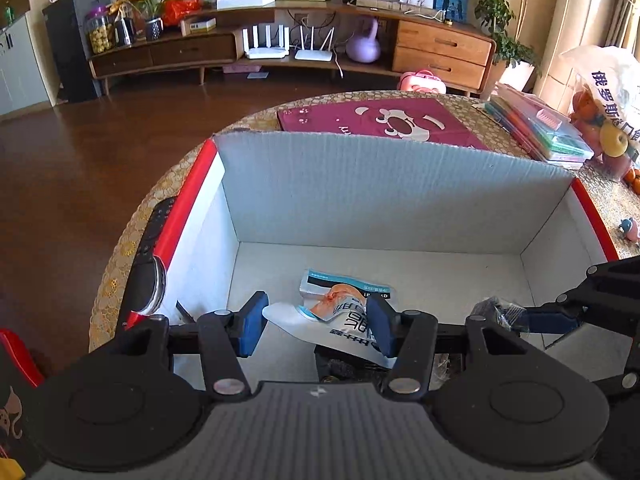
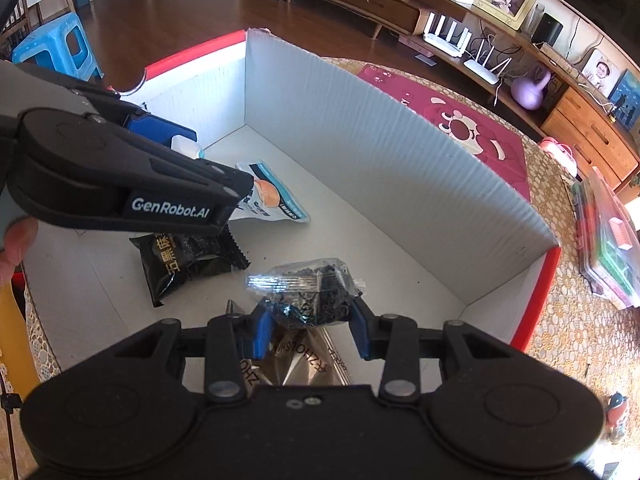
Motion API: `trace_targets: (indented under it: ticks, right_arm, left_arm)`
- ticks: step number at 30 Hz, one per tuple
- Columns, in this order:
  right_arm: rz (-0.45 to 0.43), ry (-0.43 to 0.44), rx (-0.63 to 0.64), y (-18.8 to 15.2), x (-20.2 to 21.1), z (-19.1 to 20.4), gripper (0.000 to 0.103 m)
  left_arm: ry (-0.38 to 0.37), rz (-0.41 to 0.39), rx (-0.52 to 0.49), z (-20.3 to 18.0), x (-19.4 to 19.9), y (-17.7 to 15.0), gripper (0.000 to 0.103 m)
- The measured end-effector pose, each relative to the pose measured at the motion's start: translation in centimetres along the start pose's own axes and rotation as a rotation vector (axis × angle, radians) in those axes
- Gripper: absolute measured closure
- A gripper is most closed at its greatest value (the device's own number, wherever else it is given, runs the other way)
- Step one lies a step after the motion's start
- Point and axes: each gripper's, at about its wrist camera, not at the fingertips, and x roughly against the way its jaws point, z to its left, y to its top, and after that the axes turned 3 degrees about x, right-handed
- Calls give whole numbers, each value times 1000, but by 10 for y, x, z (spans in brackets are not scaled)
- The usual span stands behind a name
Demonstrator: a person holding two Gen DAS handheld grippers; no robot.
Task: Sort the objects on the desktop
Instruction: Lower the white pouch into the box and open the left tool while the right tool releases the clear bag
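Note:
A white cardboard box (image 1: 384,184) with a red rim stands on the table, and both grippers are inside it. My left gripper (image 1: 317,330) is open. A white, blue and orange snack packet (image 1: 340,308) lies crumpled on the box floor between and under its blue pads. My right gripper (image 2: 312,334) is shut on a clear packet of dark snacks (image 2: 308,292), held just above a gold-brown packet (image 2: 304,364). A black packet (image 2: 184,264) lies on the floor to the left, below the left gripper (image 2: 216,160).
A black remote (image 1: 154,232) lies on the table left of the box. Behind the box are a maroon cloth (image 1: 380,120), a stack of coloured plastic cases (image 1: 540,128) and a bag of fruit (image 1: 608,120). A small toy (image 1: 630,230) sits to the right.

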Motion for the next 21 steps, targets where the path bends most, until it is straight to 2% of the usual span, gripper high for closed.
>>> trace_targets:
  ticks: [11,21]
  right_arm:
    - [10,8,4,0,0,1,63]
    - [-19,11,-17,-5,13,-3,49]
  left_arm:
    - [18,68,-14,-2,-8,3,53]
    - [21,58,5,0,-1,5,53]
